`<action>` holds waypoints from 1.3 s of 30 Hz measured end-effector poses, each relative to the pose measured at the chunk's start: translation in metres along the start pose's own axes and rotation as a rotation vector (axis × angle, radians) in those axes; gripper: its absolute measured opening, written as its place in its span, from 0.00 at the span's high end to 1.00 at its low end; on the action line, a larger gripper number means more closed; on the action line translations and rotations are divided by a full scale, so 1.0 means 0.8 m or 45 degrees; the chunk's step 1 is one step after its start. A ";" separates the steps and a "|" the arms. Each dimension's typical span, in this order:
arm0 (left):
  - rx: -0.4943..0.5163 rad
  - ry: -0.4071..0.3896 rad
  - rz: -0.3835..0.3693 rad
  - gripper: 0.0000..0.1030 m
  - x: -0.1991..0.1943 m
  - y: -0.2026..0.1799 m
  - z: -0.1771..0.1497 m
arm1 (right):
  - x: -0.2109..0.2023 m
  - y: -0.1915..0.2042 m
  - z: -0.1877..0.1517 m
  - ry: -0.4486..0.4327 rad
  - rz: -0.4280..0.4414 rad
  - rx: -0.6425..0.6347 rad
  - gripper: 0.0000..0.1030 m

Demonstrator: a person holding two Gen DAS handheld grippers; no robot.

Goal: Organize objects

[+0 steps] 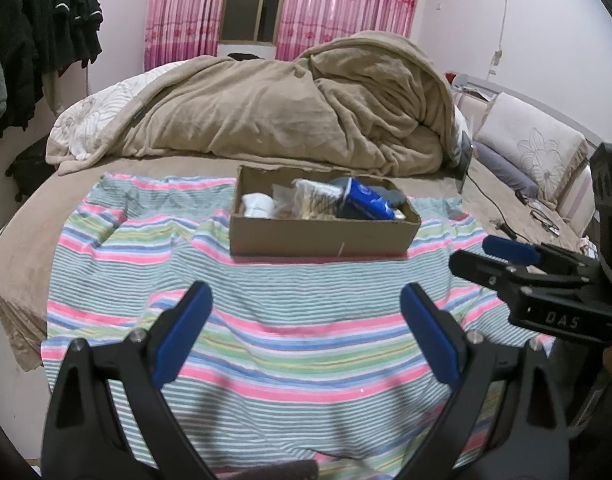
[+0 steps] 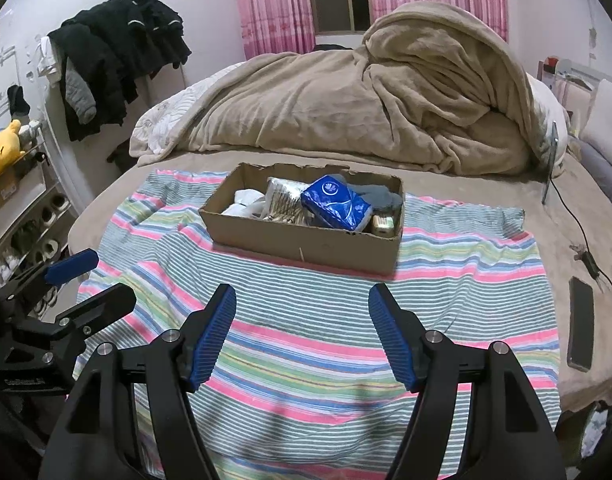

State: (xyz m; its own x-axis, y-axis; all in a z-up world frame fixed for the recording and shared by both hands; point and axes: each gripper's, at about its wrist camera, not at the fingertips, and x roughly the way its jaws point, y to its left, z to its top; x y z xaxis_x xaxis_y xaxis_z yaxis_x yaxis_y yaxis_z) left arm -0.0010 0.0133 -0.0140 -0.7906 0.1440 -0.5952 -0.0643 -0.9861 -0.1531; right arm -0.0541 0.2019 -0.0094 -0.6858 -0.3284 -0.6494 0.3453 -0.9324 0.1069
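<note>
A shallow cardboard box (image 1: 321, 236) (image 2: 306, 246) sits on a striped cloth (image 1: 266, 312) (image 2: 306, 320) spread over the bed. Inside lie a blue tissue pack (image 1: 367, 198) (image 2: 335, 202), a white item (image 1: 258, 204) (image 2: 242, 202), a clear bag of cotton swabs (image 2: 282, 200), a grey cloth item (image 2: 381, 196) and a small yellowish box (image 2: 382, 225). My left gripper (image 1: 306, 300) hangs open above the cloth, short of the box, with nothing between its fingers. My right gripper (image 2: 302, 302) is also open and empty, beside the left one.
A crumpled beige blanket (image 1: 298, 108) (image 2: 365, 112) fills the bed behind the box. A dark phone (image 2: 581, 318) lies at the cloth's right edge, near a charger cable (image 2: 581, 236). Dark clothes (image 2: 118, 52) hang on the left wall. Pillows (image 1: 533, 148) lie at the right.
</note>
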 end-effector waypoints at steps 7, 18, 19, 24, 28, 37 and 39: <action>0.001 -0.005 0.000 0.07 -0.001 -0.001 0.001 | 0.000 -0.001 0.000 0.002 -0.002 0.003 0.30; -0.006 -0.005 -0.002 0.07 -0.001 0.000 0.003 | 0.003 -0.002 0.000 0.009 -0.002 0.005 0.30; -0.007 -0.004 -0.002 0.07 0.000 0.000 0.003 | 0.003 -0.002 0.000 0.010 -0.002 0.006 0.30; -0.008 -0.004 -0.002 0.07 0.000 0.000 0.003 | 0.004 -0.002 0.000 0.011 -0.002 0.007 0.30; -0.009 -0.004 -0.002 0.07 0.000 0.001 0.003 | 0.006 -0.003 -0.001 0.014 -0.003 0.009 0.30; -0.010 -0.003 -0.003 0.07 0.001 0.001 0.002 | 0.008 -0.004 -0.002 0.016 -0.001 0.011 0.30; -0.010 -0.003 -0.003 0.07 0.001 0.001 0.002 | 0.008 -0.004 -0.002 0.017 -0.001 0.011 0.30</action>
State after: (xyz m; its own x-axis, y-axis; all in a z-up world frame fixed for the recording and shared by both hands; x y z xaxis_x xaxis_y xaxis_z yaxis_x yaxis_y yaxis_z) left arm -0.0029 0.0123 -0.0130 -0.7919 0.1461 -0.5929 -0.0614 -0.9851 -0.1607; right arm -0.0585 0.2034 -0.0151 -0.6776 -0.3258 -0.6594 0.3392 -0.9339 0.1129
